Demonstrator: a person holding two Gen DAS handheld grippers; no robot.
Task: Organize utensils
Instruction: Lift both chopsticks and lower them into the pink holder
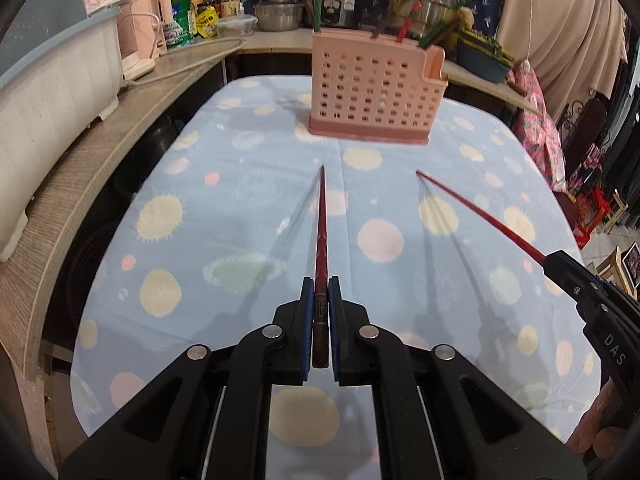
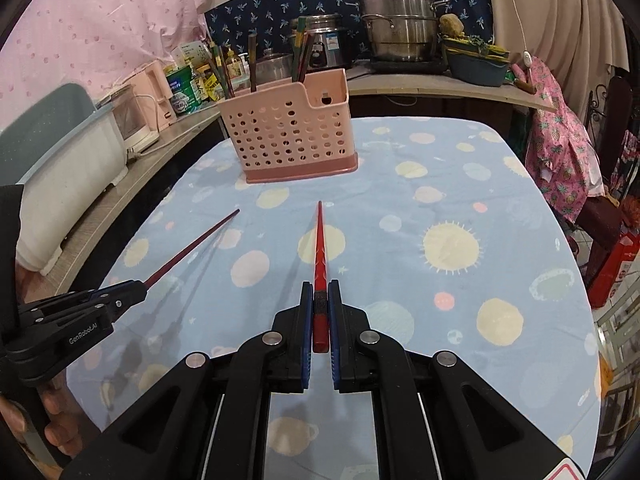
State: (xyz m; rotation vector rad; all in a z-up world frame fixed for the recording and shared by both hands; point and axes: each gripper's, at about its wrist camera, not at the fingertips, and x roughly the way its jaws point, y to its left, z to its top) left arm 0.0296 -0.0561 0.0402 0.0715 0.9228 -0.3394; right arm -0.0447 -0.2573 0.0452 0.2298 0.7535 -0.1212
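Left wrist view: left gripper (image 1: 320, 286) pinching dark red chopstick (image 1: 320, 240), tip toward 12 o'clock; pink holder (image 1: 372, 96) standing beyond on dotted tablecloth (image 1: 200, 200), path bare.

Right wrist view: right gripper (image 2: 320, 290) clamping bright red chopstick (image 2: 320, 248); holder at 11 o'clock, steel pots (image 2: 400, 20) behind.

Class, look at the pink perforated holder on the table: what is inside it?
Several chopsticks stand upright in the pink holder, their tops sticking out above the rim. Their lower parts are hidden by its wall, so the exact count cannot be told.
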